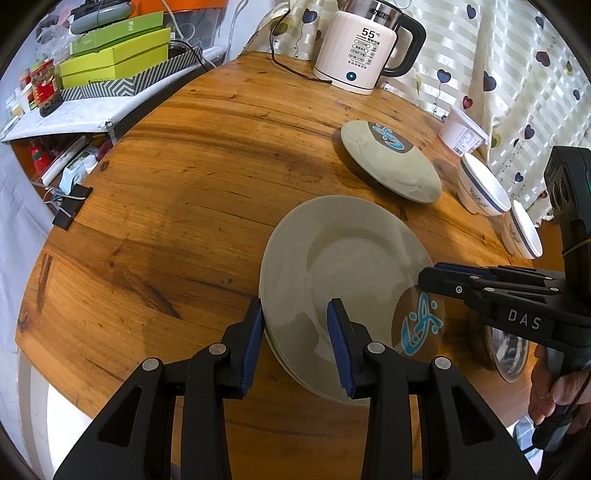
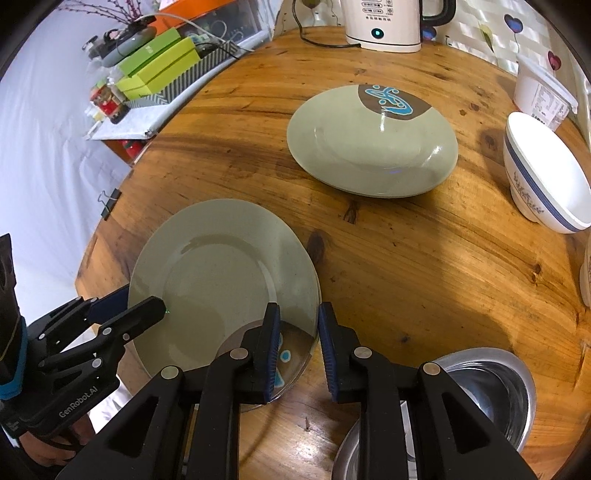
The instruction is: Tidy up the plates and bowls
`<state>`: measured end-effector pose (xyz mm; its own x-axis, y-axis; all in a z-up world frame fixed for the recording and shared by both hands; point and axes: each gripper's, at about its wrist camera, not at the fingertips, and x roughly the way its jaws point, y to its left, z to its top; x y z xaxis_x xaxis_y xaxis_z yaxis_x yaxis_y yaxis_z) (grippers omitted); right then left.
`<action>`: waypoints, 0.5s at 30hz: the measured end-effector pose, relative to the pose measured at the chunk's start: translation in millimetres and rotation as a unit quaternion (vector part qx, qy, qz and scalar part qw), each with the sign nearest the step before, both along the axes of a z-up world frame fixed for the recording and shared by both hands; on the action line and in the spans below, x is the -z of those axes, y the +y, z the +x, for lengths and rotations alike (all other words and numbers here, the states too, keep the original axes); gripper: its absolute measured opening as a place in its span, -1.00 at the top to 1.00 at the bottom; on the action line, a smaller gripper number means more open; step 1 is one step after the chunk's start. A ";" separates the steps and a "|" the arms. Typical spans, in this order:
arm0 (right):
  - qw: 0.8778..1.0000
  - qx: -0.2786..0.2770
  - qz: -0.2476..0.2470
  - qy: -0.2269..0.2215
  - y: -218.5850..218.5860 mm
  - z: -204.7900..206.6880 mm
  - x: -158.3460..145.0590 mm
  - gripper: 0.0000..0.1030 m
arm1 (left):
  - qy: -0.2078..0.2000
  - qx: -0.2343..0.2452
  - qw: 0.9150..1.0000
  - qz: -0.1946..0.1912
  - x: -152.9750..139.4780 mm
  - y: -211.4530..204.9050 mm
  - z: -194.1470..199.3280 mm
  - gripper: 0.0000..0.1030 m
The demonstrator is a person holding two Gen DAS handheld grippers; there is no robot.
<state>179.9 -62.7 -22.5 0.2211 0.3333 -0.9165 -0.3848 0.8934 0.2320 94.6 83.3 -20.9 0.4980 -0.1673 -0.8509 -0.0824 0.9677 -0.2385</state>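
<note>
- L gripper: jaws spread astride near rim of plate stack on wooden table; pads not pressing.
- R gripper: jaws astride stack's opposite rim, small gap, no squeeze.
- 2nd plate further back, apart.
- White bowls at R edge.

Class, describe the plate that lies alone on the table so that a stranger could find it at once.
Start at the white kettle at the far edge of the round wooden table. Just in front of it lies a single grey-green plate, apart from the nearer plates. Unlike those, no gripper is at its rim, and its brown patch with a blue design faces the kettle.
</note>
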 end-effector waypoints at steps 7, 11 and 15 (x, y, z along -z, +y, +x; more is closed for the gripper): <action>1.000 0.005 0.013 0.002 -3.3 0.0 -0.2 0.57 | -0.008 -0.003 1.000 -0.012 -1.5 7.5 -2.7 0.23; 1.000 0.009 0.019 0.002 -5.3 -0.4 -1.9 0.57 | -0.017 -0.004 1.000 -0.018 -4.6 9.7 -1.8 0.22; 0.999 0.017 0.028 -0.004 -10.4 0.0 -6.4 0.57 | -0.019 -0.011 0.999 -0.024 -4.2 16.2 3.5 0.22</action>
<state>179.9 -73.1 -16.0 0.2413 0.3753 -0.8949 -0.3568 0.8919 0.2779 98.1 99.4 -16.7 0.5345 -0.1961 -0.8221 -0.0929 0.9532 -0.2878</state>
